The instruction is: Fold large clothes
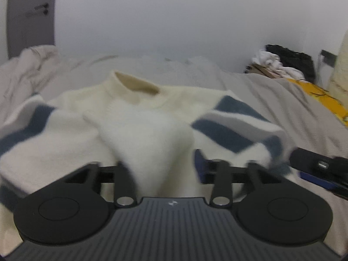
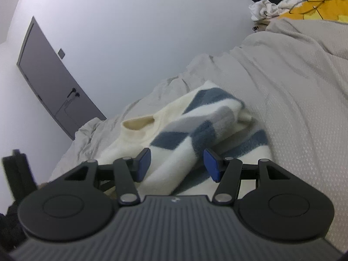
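A cream sweater (image 1: 87, 108) with blue and grey stripes lies spread on the bed, collar (image 1: 134, 84) toward the far wall. In the left wrist view my left gripper (image 1: 161, 163) is open, and a blurred fold of white fabric (image 1: 152, 134) lies between its jaws and hides the left pad. In the right wrist view my right gripper (image 2: 177, 163) stands open over a striped sleeve (image 2: 187, 139) folded across the sweater's body, its blue pads (image 2: 144, 165) on either side and clear of it. The right gripper (image 1: 302, 167) also shows at the right edge of the left wrist view.
The bed cover (image 1: 271, 100) is pale grey-beige and wrinkled, bunched up at the far left (image 1: 26, 69). A pile of dark and white clothes (image 1: 282, 63) and a yellow item (image 1: 322, 97) lie at the far right. A grey door (image 2: 54, 82) is in the white wall.
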`<state>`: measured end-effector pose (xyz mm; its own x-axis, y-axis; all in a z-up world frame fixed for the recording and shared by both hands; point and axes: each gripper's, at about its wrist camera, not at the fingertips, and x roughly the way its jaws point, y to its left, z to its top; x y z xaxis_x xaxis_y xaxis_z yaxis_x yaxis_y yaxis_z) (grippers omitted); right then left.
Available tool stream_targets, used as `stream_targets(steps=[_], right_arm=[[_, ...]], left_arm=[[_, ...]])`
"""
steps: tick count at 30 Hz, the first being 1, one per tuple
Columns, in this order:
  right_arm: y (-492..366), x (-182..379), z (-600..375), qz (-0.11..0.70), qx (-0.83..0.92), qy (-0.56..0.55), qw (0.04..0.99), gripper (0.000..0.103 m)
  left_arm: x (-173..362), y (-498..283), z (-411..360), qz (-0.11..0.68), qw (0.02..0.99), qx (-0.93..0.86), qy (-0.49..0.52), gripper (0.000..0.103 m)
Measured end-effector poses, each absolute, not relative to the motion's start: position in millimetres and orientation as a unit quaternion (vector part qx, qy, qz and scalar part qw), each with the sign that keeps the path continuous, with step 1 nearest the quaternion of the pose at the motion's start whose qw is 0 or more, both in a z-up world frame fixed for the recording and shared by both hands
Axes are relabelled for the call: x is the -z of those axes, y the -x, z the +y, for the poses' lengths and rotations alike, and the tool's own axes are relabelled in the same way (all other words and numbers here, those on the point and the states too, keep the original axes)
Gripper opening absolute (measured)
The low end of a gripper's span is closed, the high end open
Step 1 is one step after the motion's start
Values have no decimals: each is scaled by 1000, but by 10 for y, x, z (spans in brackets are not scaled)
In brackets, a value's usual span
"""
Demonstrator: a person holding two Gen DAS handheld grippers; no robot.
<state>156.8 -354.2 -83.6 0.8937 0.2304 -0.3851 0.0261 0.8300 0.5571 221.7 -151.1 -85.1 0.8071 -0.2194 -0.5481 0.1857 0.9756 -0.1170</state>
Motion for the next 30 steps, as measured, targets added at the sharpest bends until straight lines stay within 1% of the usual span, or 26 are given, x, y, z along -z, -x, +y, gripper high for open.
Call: stream_targets(steps=[1, 5, 6, 8, 10, 12, 19, 25, 26, 27, 29, 30], right_arm=[[-1560, 830, -3532, 223, -56, -282, 932, 58], [-1551, 807, -3468, 220, -66, -273, 934, 58], [-1547, 796, -3446, 219, -68, -272, 935, 58], [-1532, 772, -3401, 217, -76, -268, 936, 58], [-1514, 736, -3329, 213, -82, -253, 940, 58], [-1493, 706, -3242, 210, -91, -239, 944, 58], [-1395, 607, -2849, 216, -152, -197, 944, 58], [-1353, 529, -2394, 218, -216, -151, 940, 58], [-1351, 518, -2309, 216, -221, -137, 941, 59], [-1342, 506, -2236, 213, -226, -124, 943, 65], [-1326, 494, -2108, 205, -229, -95, 947, 72], [-1323, 491, -2054, 201, -223, -80, 951, 73]], left_arm=[[795, -2120, -1462, 292, 949, 111, 28, 61], [549, -1747, -1238, 298, 946, 125, 36, 65], [517, -1669, -1167, 300, 945, 124, 40, 69], [459, -1526, -1018, 314, 940, 122, 48, 70], [384, -1351, -859, 316, 940, 111, 62, 75], [324, -1172, -729, 318, 939, 115, 66, 77], [258, -619, -291, 303, 945, 93, 82, 77], [400, -552, 60, 314, 941, 62, 111, 77], [430, -561, 112, 316, 940, 57, 114, 77], [460, -571, 159, 318, 939, 54, 118, 77], [519, -587, 243, 320, 939, 51, 117, 77], [553, -608, 258, 320, 940, 49, 112, 77]])
